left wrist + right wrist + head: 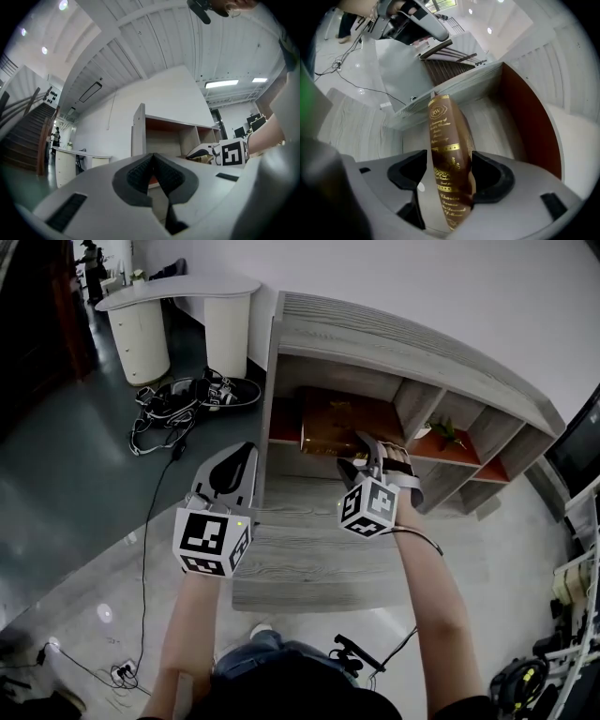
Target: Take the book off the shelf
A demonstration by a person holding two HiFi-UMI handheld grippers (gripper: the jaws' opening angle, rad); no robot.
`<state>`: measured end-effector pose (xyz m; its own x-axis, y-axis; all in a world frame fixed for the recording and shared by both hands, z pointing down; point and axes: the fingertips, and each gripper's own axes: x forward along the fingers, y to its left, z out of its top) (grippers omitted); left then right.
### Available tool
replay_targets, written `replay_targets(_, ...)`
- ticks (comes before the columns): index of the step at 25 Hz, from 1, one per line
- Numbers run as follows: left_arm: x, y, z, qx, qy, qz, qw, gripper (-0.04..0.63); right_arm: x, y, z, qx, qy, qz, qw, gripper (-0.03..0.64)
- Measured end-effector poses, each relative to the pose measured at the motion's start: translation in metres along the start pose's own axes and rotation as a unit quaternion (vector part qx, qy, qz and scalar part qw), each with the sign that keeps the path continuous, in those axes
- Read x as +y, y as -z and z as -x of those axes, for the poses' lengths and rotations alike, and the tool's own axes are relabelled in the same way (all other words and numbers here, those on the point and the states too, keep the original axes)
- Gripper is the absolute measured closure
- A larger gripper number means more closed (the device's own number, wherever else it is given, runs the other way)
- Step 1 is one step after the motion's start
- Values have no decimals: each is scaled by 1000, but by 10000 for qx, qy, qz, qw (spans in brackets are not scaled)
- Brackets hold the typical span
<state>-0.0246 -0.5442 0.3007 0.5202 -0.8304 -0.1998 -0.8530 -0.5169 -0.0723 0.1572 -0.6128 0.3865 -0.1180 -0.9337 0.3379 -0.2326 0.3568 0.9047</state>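
Observation:
A brown book with gold lettering point(330, 421) stands in the left compartment of the grey wooden shelf point(375, 343), which has orange inner panels. My right gripper point(356, 454) reaches into that compartment. In the right gripper view the book's spine point(445, 154) runs upright between the two pads, and both press against it, so the right gripper point(449, 171) is shut on the book. My left gripper point(247, 450) hovers in front of the shelf's left end, apart from the book. Its pads point(140, 172) meet with nothing between them.
A low grey wooden platform point(309, 559) lies in front of the shelf. A curved white desk point(178, 292) stands at the back left. Tangled cables and gear point(187, 395) lie on the dark floor beside the shelf, and a cord runs to a power strip point(122, 673). Equipment racks point(572, 587) crowd the right edge.

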Motion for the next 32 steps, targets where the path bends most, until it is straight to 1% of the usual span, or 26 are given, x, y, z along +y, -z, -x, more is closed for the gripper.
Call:
replay_targets(3, 1, 1, 1, 12, -54, -43, 10000, 583, -6, 2, -10, 19, 100, -123, 9999, 307)
replay_targets(6, 5, 1, 3, 25, -115, -76, 9999, 583, -9, 2, -19, 69, 123, 26, 9999, 307)
replay_targets(12, 9, -2, 4, 48, -190, -158, 9997, 583, -9, 1, -32, 110, -13, 174, 9998, 307)
replay_targets(19, -1, -8, 4, 35, -84, -191, 9998, 583, -7, -3, -16, 84, 183, 416, 9989, 324)
replay_targets(25, -16, -10, 8, 81, -12, -161, 9998, 583, -2, -2, 4, 33, 183, 526, 9984, 337)
replay_targets(28, -24, -18, 12, 47, 15, -157, 9999, 583, -2, -6, 16, -31, 162, 475, 9987, 348)
replay_targets(32, -29, -29, 18, -26, 6, -155, 9999, 583, -5, -15, 34, -177, 123, 185, 9996, 362)
